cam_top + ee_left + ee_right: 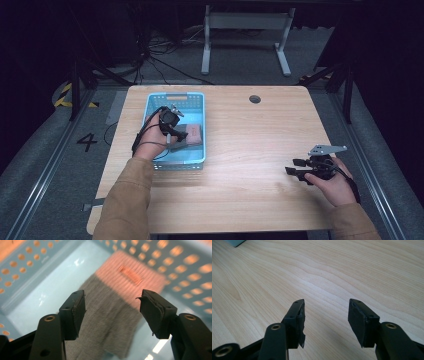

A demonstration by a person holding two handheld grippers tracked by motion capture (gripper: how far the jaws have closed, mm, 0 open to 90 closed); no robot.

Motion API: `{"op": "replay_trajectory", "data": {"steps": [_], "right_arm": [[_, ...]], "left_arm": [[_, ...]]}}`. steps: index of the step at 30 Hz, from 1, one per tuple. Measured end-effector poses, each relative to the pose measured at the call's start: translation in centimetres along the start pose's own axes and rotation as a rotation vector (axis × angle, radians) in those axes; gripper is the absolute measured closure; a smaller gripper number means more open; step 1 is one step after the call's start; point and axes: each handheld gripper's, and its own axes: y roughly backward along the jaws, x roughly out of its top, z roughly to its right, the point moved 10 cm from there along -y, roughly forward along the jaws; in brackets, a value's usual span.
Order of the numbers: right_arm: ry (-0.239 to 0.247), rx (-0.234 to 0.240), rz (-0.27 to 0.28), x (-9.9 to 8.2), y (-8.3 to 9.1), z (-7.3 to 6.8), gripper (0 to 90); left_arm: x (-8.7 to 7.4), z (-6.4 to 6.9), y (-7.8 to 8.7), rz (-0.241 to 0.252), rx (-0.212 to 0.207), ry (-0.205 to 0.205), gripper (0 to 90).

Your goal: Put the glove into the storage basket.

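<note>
High view shows one grey cloth (181,144) lying on the floor of the single blue perforated basket (196,161) at the table's (250,130) left, touching one pink ribbed item (194,133) beside it. Both lie inside that basket. Left gripper (112,305) hangs just above the cloth, jaws spread apart and holding nothing. Right gripper (326,315), well apart at the table's right, hovers over bare wood, likewise released and empty.
</note>
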Motion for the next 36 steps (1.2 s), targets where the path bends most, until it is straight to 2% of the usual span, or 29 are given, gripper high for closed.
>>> {"op": "replay_trajectory", "data": {"steps": [2, 5, 6, 8, 9, 10, 13, 17, 22, 23, 24, 25, 27, 30, 33, 36], "right_arm": [[0.003, 0.0, 0.0, 0.2, -0.3, 0.0, 48.3], [0.01, 0.009, -0.001, 0.7, -0.6, -0.2, 48.3], [0.015, 0.015, 0.002, 1.0, -0.8, -0.3, 48.3], [0.019, 0.017, 0.003, 1.1, -0.9, -0.4, 48.2], [0.025, 0.026, 0.001, 1.4, -1.2, -0.6, 48.2], [0.028, 0.027, 0.003, 1.5, -1.3, -0.7, 48.2], [0.035, 0.029, -0.003, 1.6, -1.5, -0.8, 48.2], [0.037, 0.037, -0.005, 1.6, -1.6, -1.0, 48.2], [0.042, 0.037, -0.004, 1.7, -1.6, -1.0, 48.2], [0.042, 0.038, -0.003, 1.7, -1.6, -1.0, 48.2], [0.043, 0.038, -0.004, 1.7, -1.6, -1.0, 48.2], [0.04, 0.036, -0.006, 1.7, -1.7, -1.0, 48.2], [0.039, 0.038, -0.008, 1.6, -1.8, -1.0, 48.1], [0.038, 0.039, -0.012, 1.5, -1.9, -1.0, 48.0], [0.04, 0.04, -0.016, 1.4, -2.0, -1.1, 47.9], [0.044, 0.036, -0.015, 1.4, -1.9, -1.0, 47.0]], "left_arm": [[0.4, 0.7, 1.1, 0.032, -0.029, 0.009, 37.4], [0.8, 1.6, 2.3, 0.058, -0.046, 0.02, 36.0], [1.0, 2.3, 3.2, 0.08, -0.063, 0.033, 35.8], [1.0, 2.6, 3.6, 0.084, -0.07, 0.036, 35.2], [1.0, 3.5, 4.6, 0.099, -0.077, 0.038, 34.9], [1.0, 3.5, 4.6, 0.099, -0.077, 0.038, 34.9], [0.8, 5.3, 6.1, 0.114, -0.094, 0.016, 34.8], [0.7, 7.4, 7.3, 0.14, -0.146, -0.002, 34.5], [0.1, 9.3, 7.9, 0.166, -0.149, -0.041, 33.5], [-0.1, 9.8, 8.1, 0.167, -0.16, -0.045, 33.5], [-0.1, 9.8, 8.1, 0.167, -0.16, -0.045, 33.5], [-0.4, 10.7, 8.2, 0.185, -0.189, -0.04, 33.3], [-0.9, 11.5, 8.2, 0.194, -0.207, -0.038, 33.0], [-1.5, 12.6, 7.9, 0.183, -0.217, -0.039, 32.3], [-2.0, 13.5, 7.6, 0.166, -0.214, -0.066, 32.1], [-2.3, 14.5, 7.3, 0.169, -0.228, -0.07, 31.7]]}}
